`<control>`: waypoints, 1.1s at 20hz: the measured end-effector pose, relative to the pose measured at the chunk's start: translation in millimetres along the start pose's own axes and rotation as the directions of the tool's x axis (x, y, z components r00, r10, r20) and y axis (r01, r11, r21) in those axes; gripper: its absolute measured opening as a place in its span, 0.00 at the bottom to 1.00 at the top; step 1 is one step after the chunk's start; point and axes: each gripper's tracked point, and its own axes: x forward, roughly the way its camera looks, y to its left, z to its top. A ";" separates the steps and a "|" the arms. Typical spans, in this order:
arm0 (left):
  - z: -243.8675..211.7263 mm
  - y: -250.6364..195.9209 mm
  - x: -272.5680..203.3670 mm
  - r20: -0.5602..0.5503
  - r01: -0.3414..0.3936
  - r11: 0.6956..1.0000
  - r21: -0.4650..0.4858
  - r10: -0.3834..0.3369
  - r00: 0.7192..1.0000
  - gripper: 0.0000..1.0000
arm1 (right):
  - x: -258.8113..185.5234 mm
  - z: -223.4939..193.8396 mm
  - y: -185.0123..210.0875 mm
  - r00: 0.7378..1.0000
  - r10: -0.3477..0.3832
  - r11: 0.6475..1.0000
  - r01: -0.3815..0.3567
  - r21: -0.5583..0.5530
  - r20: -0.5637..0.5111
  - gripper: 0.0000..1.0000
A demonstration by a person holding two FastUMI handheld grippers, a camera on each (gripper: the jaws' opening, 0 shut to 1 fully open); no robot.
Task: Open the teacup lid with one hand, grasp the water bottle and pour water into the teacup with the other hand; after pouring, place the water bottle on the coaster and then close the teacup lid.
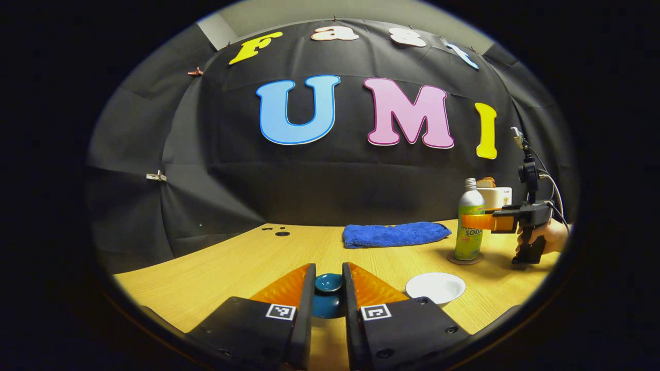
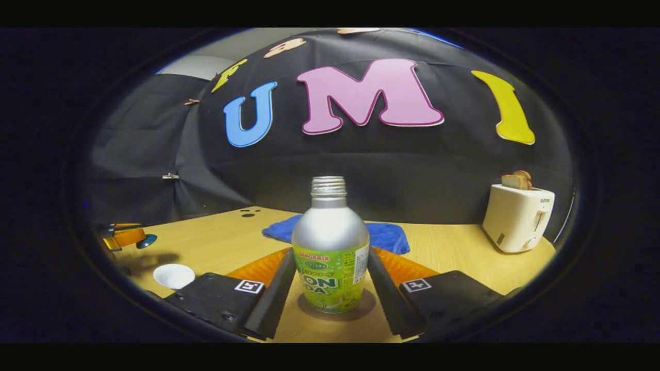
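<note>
Pinching the teacup lid point(image 1: 328, 282), left gripper point(image 1: 328, 288) holds it up off the white teacup point(image 1: 435, 286). Right gripper point(image 2: 330, 278) brackets the water bottle point(image 2: 330, 247), upright on its coaster point(image 1: 465, 259); contact unclear. Judgement: lid off, bottle parked; closing remains.

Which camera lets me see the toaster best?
The right gripper view. There the toaster stands whole on the table's right side, with toast sticking out of its top. In the left gripper view it is small and far off, partly hidden behind the bottle.
</note>
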 end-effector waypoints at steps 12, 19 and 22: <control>0.5 -3.3 0.0 0.001 -0.006 1.000 0.000 0.006 1.000 0.32 | -48.5 -14.2 -7.8 1.000 -0.015 0.995 0.015 0.095 0.002 0.98; 2.7 -24.2 0.7 0.003 0.028 1.000 0.001 -0.028 1.000 0.32 | -103.3 -6.3 18.7 0.993 0.029 0.999 -0.027 -0.022 0.111 0.98; 2.0 -47.4 -0.1 0.008 0.098 0.995 0.002 -0.098 0.995 0.32 | -119.9 -6.9 12.6 0.993 -0.004 1.000 0.007 -0.021 0.119 0.98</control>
